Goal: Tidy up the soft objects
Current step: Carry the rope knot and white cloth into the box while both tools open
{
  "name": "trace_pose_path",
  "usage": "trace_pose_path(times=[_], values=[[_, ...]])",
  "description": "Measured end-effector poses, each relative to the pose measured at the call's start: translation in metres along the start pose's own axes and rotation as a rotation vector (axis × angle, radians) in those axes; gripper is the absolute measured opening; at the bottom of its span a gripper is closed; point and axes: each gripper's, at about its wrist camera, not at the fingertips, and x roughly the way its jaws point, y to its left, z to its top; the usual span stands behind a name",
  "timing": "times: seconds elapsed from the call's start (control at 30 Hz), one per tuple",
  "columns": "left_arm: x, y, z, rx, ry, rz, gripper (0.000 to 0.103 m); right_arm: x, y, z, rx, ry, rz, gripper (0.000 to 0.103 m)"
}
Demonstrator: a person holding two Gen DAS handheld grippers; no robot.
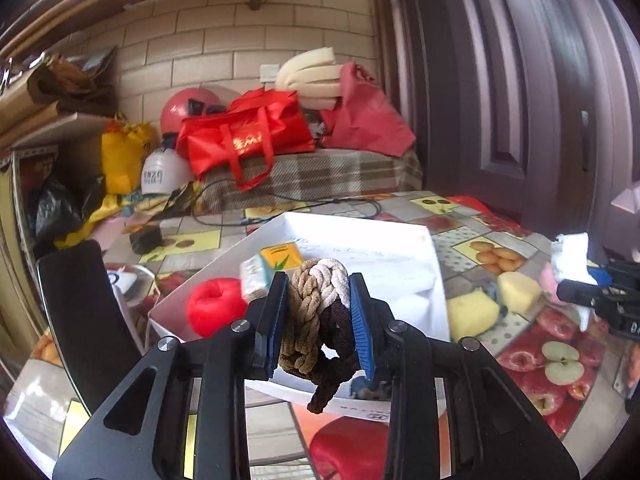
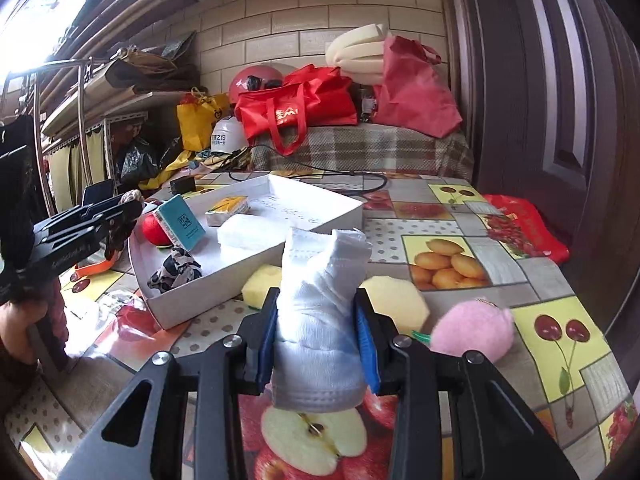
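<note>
Fruit-printed oilcloth covers the worktop (image 2: 460,240), and nearest each camera a pair of fingers is clamped on something soft. The left gripper (image 1: 320,312) has its fingers pressed narrow on a braided cord knot (image 1: 316,304) in tan, cream and dark brown, its loose brown tail hanging below; it looks light and springy, so a squeeze across the thick middle of the braid should hold better than a pinch on the tail. The right gripper (image 2: 318,344) holds a bunched white cloth (image 2: 320,308), fingers closed on its lower half while the top stands up loosely; it seems limp and weightless, likely to flop or slip out unless gripped where the folds are thickest. Just beyond, on the right, lie two yellow sponges (image 2: 396,300) and a pink plush toy (image 2: 474,328), all probably easy to compress and best taken across the middle. Farther back sits the white box (image 2: 320,216), already holding a red yarn ball (image 1: 214,306), a teal packet (image 2: 180,222), a patterned scarf (image 2: 174,270) and a folded white wad (image 2: 250,236); both held pieces hang just short of it. Beyond the box, a plaid-covered bench (image 2: 360,148) carries red bags (image 2: 296,108) against a tiled wall.
</note>
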Motion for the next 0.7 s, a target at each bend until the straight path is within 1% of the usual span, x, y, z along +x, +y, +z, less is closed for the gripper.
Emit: trace_pose_path(times=[0.17, 0.33, 0.6, 0.7], values=[[0.013, 0.011, -0.001, -0.031, 0.063, -0.013, 0.030, 0.011, 0.024, 0.004, -0.043, 0.006, 0.043, 0.035], [0.029, 0.005, -0.001, -0.014, 0.143, -0.018, 0.030, 0.027, 0.042, 0.010, -0.041, 0.025, 0.091, 0.035], [0.054, 0.016, 0.000, -0.049, 0.219, 0.003, 0.030, 0.057, 0.057, 0.026, -0.016, 0.001, 0.103, 0.035], [0.058, 0.022, 0.000, -0.072, 0.223, 0.015, 0.030, 0.066, 0.062, 0.031, 0.008, -0.017, 0.123, 0.035]])
